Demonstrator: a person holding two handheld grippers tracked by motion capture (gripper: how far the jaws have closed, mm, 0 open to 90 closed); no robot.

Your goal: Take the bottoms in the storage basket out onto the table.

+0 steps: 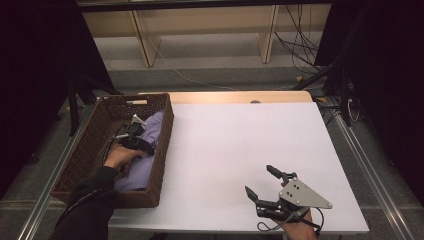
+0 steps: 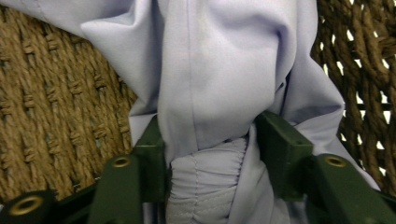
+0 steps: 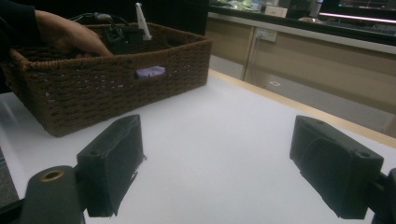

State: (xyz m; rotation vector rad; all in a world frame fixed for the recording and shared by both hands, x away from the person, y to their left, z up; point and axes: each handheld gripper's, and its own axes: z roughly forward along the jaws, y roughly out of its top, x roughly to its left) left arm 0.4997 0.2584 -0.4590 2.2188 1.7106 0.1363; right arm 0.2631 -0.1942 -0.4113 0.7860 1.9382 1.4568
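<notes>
Left tongs (image 2: pixel 208 140) clamped on bunched lilac cloth (image 2: pixel 219 70) inside brown woven wicker basket (image 1: pixel 87 155). Right tongs (image 3: pixel 229 172) wide apart, empty, above white bench (image 1: pixel 235 145).

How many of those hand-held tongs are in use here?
2. The left tongs are down in the wicker basket, closed on the lilac cloth. The right tongs hover open over the white table, near its front edge.
</notes>
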